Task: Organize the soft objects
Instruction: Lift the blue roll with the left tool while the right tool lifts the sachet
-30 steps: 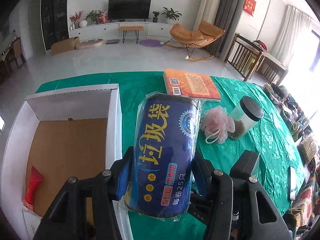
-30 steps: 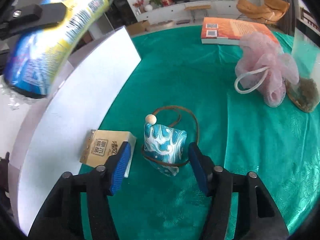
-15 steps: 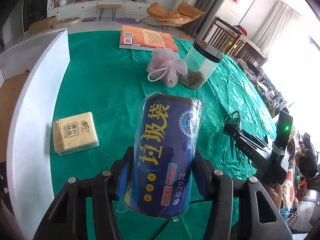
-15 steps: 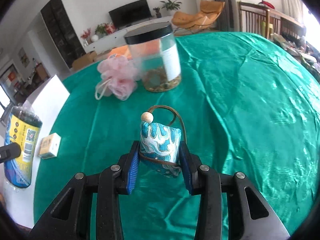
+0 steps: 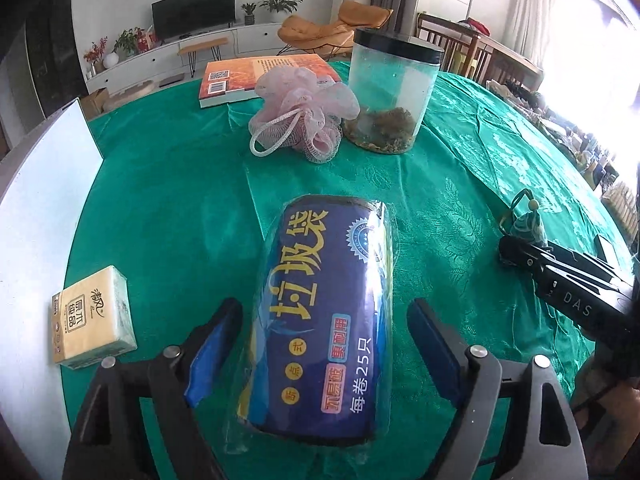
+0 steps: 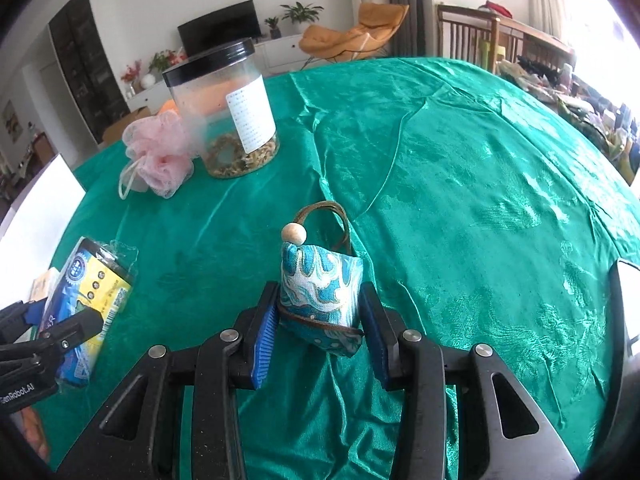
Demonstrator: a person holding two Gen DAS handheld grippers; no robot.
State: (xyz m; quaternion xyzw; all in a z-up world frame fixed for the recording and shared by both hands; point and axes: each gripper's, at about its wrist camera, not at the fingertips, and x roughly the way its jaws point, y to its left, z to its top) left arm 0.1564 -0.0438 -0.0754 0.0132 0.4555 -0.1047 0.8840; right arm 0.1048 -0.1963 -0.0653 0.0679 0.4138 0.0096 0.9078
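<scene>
A blue roll of garbage bags (image 5: 324, 316) in clear wrap lies between the fingers of my left gripper (image 5: 326, 344), which stand open with a gap on each side. The roll also shows in the right wrist view (image 6: 86, 300). My right gripper (image 6: 320, 320) is shut on a small blue-and-white patterned pouch (image 6: 320, 292) with a wooden bead and brown cord, held just above the green tablecloth. The pouch shows small in the left wrist view (image 5: 526, 226). A pink mesh bath pouf (image 5: 304, 114) lies farther back.
A clear jar with a black lid (image 5: 390, 92) stands beside the pouf. An orange book (image 5: 256, 76) lies behind them. A yellow tissue pack (image 5: 90, 328) lies left, next to the white box wall (image 5: 40, 220). A dark flat thing (image 6: 628, 320) lies at the right table edge.
My left gripper has opened around the roll of bags and swung away from the box toward the table's middle. My right gripper closed on the pouch and lifted it.
</scene>
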